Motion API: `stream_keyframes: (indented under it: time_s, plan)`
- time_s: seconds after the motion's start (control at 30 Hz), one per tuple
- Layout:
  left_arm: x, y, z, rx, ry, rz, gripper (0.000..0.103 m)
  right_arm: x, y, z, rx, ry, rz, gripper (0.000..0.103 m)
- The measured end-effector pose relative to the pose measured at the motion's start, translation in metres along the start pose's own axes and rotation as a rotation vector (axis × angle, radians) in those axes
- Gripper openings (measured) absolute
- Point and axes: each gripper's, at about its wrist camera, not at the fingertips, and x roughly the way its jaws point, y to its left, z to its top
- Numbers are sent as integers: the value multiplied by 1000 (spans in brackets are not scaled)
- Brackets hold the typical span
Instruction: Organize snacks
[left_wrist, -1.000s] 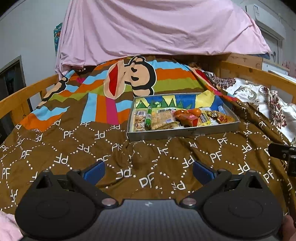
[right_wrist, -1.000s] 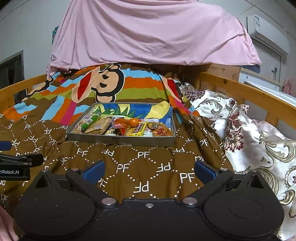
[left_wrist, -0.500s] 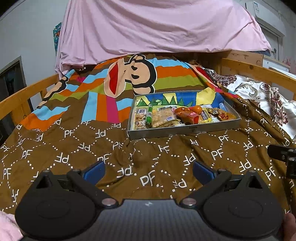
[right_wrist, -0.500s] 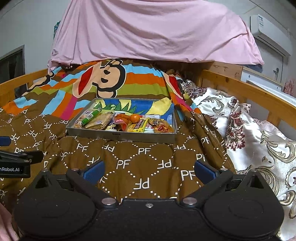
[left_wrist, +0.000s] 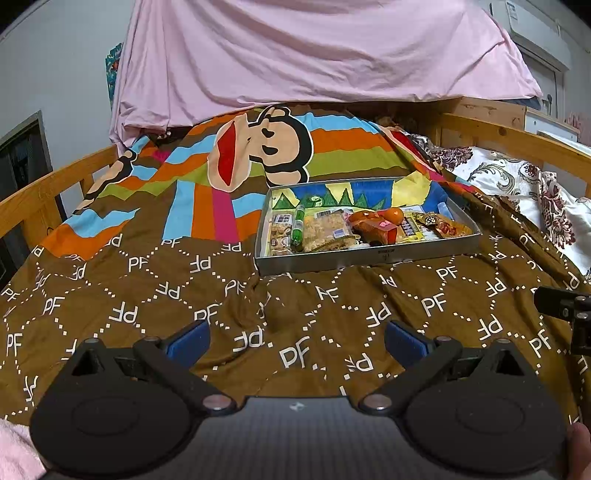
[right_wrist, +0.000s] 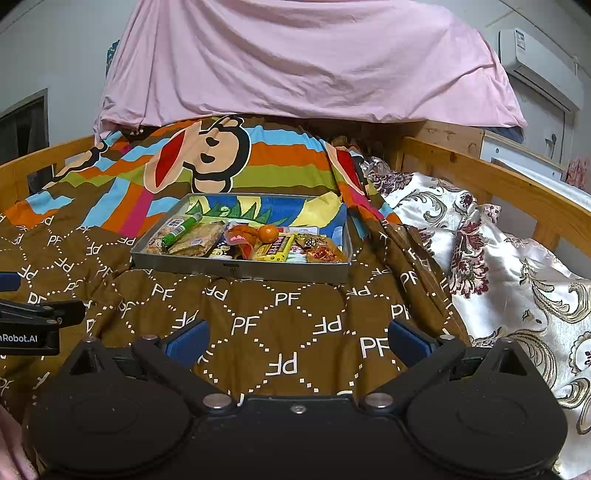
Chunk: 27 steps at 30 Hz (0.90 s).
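Observation:
A grey metal tray (left_wrist: 365, 256) (right_wrist: 240, 269) with a colourful printed bottom sits on the brown PF bedspread (left_wrist: 147, 288). It holds several snacks along its near side: a green tube (left_wrist: 298, 225) (right_wrist: 183, 225), a flat cracker pack (left_wrist: 327, 234) (right_wrist: 197, 238), an orange fruit (left_wrist: 393, 214) (right_wrist: 268, 233), a yellow pack (right_wrist: 275, 249) and a red-orange pack (left_wrist: 448, 229) (right_wrist: 325, 254). My left gripper (left_wrist: 295, 338) is open and empty, well short of the tray. My right gripper (right_wrist: 297, 338) is open and empty, also short of the tray.
Wooden bed rails (left_wrist: 44, 188) (right_wrist: 491, 184) run along both sides. A floral white quilt (right_wrist: 517, 266) lies to the right. A pink sheet (left_wrist: 314, 51) hangs over the far end. The other gripper shows at each view's edge (left_wrist: 565, 306) (right_wrist: 33, 321).
Both grippers have moved forward and slightly upward toward the tray, which looks a little nearer in both views. Both stay open and empty.

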Motion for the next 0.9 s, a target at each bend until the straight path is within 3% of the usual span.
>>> stream_keyframes:
  time_s: [0.9]
  plan:
    - [2,-2,2,23,31,33,103,0,0,-2,0,5,2,102]
